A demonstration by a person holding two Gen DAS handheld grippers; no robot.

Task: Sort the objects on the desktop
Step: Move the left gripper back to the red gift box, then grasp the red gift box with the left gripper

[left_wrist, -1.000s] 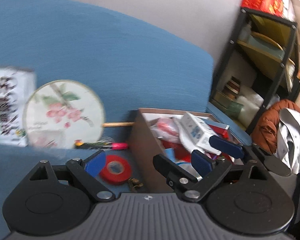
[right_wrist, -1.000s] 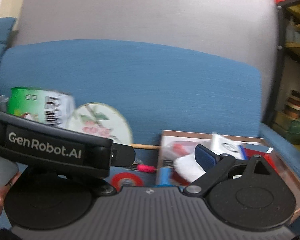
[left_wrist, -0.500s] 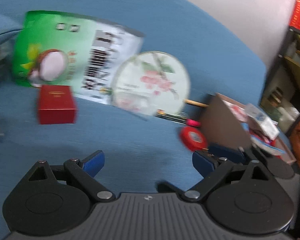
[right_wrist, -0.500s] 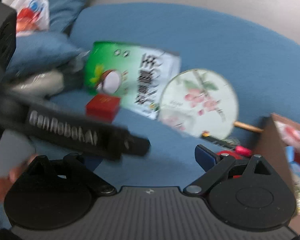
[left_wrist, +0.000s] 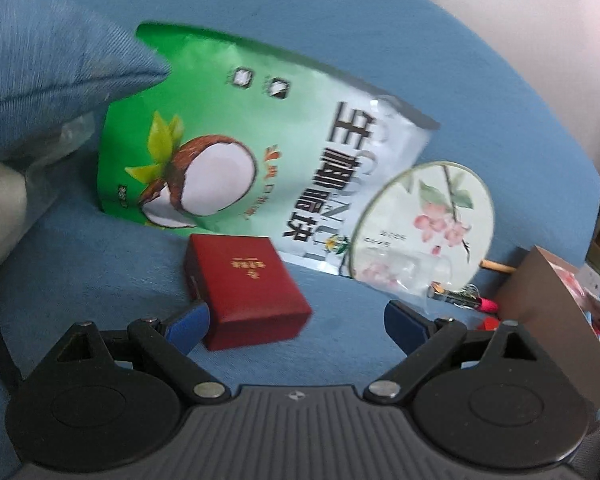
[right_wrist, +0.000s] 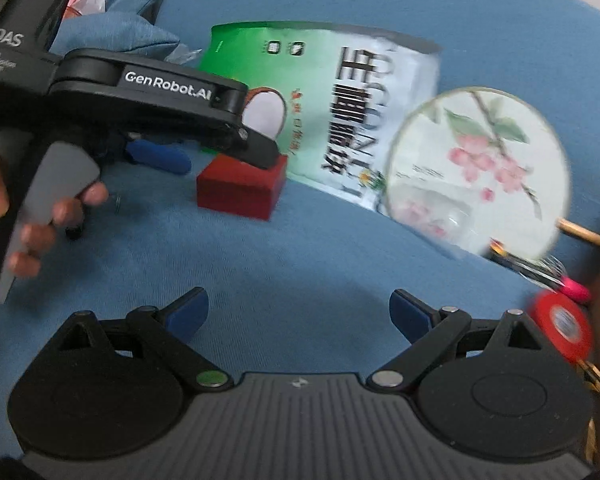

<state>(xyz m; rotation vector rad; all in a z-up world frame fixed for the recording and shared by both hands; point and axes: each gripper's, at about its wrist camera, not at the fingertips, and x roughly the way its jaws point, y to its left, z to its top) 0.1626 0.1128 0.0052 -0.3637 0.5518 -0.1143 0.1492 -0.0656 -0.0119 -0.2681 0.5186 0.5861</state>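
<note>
Fingers (left_wrist: pixel 188 326) of both grippers spread, empty; left gripper (left_wrist: pixel 296 326) nears small red square box (left_wrist: pixel 246 286), unsorted on blue cushion (left_wrist: pixel 100 280).

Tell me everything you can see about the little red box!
The red box is small, squarish, dark red, with tiny gold writing on its closed lid. It lies flat on the blue cushion, in front of the green coconut snack bag. The open left gripper is around it; its left finger looks to touch it.
</note>
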